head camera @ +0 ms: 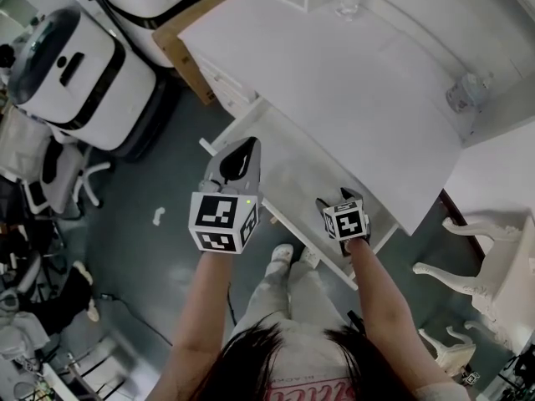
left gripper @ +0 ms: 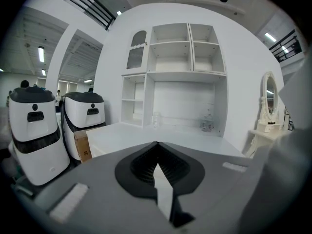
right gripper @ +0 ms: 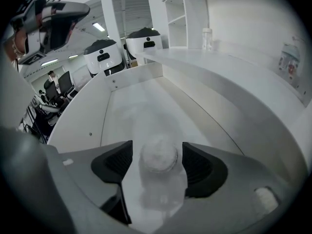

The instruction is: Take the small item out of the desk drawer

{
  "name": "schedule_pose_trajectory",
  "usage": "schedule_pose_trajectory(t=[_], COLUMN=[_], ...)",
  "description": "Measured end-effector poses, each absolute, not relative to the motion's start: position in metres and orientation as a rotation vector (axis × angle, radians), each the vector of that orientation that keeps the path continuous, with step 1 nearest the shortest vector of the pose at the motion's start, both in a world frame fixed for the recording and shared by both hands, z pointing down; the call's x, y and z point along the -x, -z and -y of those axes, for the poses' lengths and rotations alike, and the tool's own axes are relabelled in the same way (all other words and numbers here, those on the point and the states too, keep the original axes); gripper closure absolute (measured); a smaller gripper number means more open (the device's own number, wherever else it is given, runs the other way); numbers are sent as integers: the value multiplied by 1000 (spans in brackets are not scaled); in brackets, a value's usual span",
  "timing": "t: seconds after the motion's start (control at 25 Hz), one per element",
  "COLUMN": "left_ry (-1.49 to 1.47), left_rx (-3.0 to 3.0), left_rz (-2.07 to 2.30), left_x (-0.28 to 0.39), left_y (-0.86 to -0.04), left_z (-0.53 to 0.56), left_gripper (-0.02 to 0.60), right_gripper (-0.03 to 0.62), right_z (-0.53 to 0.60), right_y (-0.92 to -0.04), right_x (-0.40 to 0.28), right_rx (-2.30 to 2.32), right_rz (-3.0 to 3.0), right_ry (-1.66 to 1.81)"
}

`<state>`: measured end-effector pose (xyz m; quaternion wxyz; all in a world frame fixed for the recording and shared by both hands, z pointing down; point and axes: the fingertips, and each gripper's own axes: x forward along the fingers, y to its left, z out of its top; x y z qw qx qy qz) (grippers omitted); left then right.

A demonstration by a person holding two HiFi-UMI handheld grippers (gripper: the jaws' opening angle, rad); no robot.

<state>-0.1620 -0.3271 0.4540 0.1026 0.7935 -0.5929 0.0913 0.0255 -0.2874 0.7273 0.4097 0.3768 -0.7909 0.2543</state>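
The left gripper [head camera: 242, 150] hovers over the drawer's [head camera: 292, 172] 9 o'clock corner. Its 2 fingers are pressed together on nothing and point to 1 o'clock at the desk [head camera: 359, 82]. At 4 o'clock from it, the right gripper [head camera: 343, 203] dips into the drawer with its fingers moderately wide. The item [right gripper: 159, 156], clear and round-topped, sits on the drawer floor between them, with a sliver of gap at each pad.

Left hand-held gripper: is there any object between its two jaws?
No, the left hand-held gripper has its jaws closed together at the tips, with nothing held between them.
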Motion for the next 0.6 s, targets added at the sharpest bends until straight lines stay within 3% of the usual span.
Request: schedule_pose_trajectory(t=[0.2, 0.32, 0.6], left_ry=[-269, -277, -278], left_rx=[-2322, -2320, -2316], left_rz=[1779, 1787, 1784], left_x=[174, 176, 175], left_y=[-453, -455, -456], left_z=[327, 328, 330], left_gripper=[568, 568, 568], right_gripper=[327, 406, 413], right_z=[289, 290, 289], right_y=[-734, -737, -738], right_x=[-26, -30, -32], right_rx=[-955, -969, -952], right_rz=[1960, 1942, 1932], right_ry=[-632, -619, -617])
